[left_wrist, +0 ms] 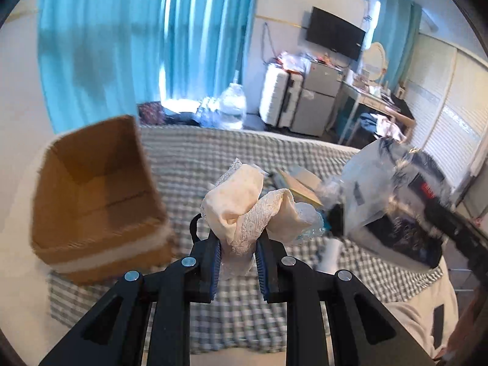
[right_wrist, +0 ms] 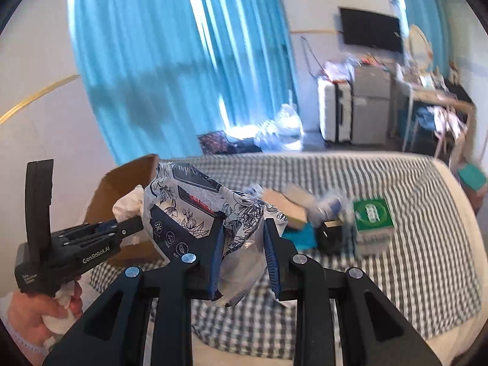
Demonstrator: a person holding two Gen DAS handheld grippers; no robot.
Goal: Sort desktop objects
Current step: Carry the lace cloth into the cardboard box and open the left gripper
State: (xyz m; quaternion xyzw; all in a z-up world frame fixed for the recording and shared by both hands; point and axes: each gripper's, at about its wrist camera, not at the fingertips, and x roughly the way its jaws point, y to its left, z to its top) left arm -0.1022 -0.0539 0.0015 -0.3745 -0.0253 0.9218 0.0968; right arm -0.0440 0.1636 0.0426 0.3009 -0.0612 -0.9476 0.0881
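Observation:
My left gripper (left_wrist: 237,254) is shut on a cream lace-trimmed cloth (left_wrist: 244,204) and holds it above the checked bed cover, right of an open cardboard box (left_wrist: 91,189). My right gripper (right_wrist: 244,244) is shut on a floral black-and-white plastic packet (right_wrist: 195,210), held in the air. That packet (left_wrist: 387,201) also shows at the right of the left wrist view. The left gripper (right_wrist: 128,228) with the cloth (right_wrist: 129,202) shows at the left of the right wrist view, in front of the box (right_wrist: 122,183).
On the checked cover (right_wrist: 381,274) lie a green tissue box (right_wrist: 372,216), a tan book (right_wrist: 286,204), a teal item (right_wrist: 300,235) and a dark small box (right_wrist: 332,235). Beyond the bed are blue curtains, a water jug (left_wrist: 233,106), suitcases and a desk.

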